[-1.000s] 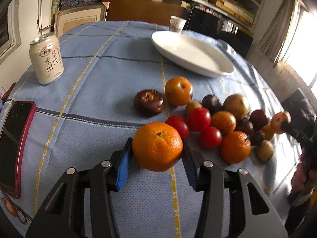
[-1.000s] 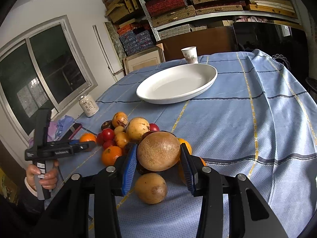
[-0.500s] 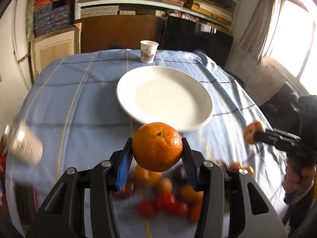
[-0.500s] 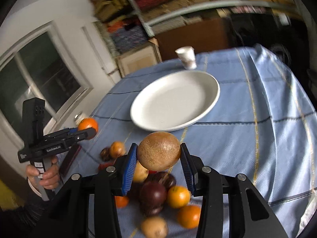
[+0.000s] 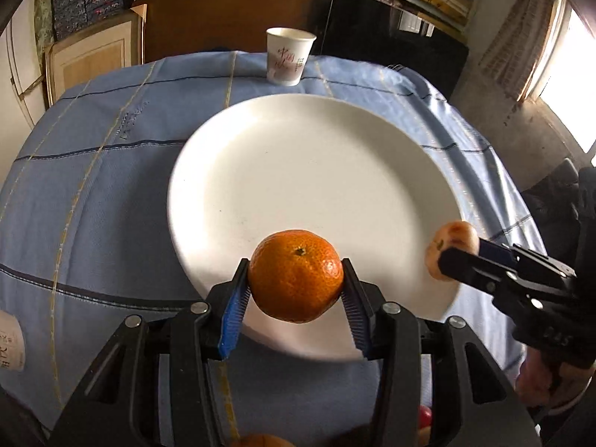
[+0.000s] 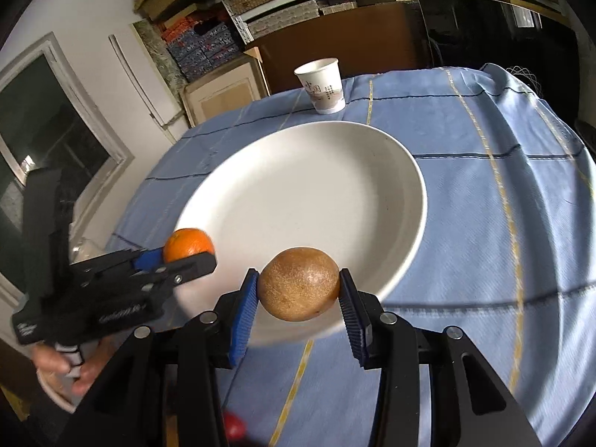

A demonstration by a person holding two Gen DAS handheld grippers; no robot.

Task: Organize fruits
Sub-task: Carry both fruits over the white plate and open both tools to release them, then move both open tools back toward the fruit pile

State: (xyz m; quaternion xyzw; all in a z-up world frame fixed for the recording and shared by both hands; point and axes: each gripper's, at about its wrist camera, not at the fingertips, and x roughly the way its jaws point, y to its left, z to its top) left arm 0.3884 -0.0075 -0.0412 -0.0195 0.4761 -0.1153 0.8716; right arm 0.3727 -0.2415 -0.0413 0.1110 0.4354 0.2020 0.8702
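**Left wrist view: two fruits over the plate, none landed yet**

Left wrist camera has my left claw [image 5: 296, 292] clamped on the orange [image 5: 295, 275], hanging above the near rim of the white plate [image 5: 305, 171]. My right claw [image 6: 299, 298] pinches the brown fruit [image 6: 299, 284] over the same near rim. Plate's bare, so I judge nothing is placed yet and both releases remain; a red fruit [image 6: 234, 424] peeks below. Beyond, blue checked tablecloth [image 5: 104, 193], paper cup [image 5: 288, 56] at the table's far edge, then cluttered shelves [image 6: 290, 3].

Orange [image 5: 296, 275], brown fruit [image 6: 299, 284] above plate [image 5: 298, 141]
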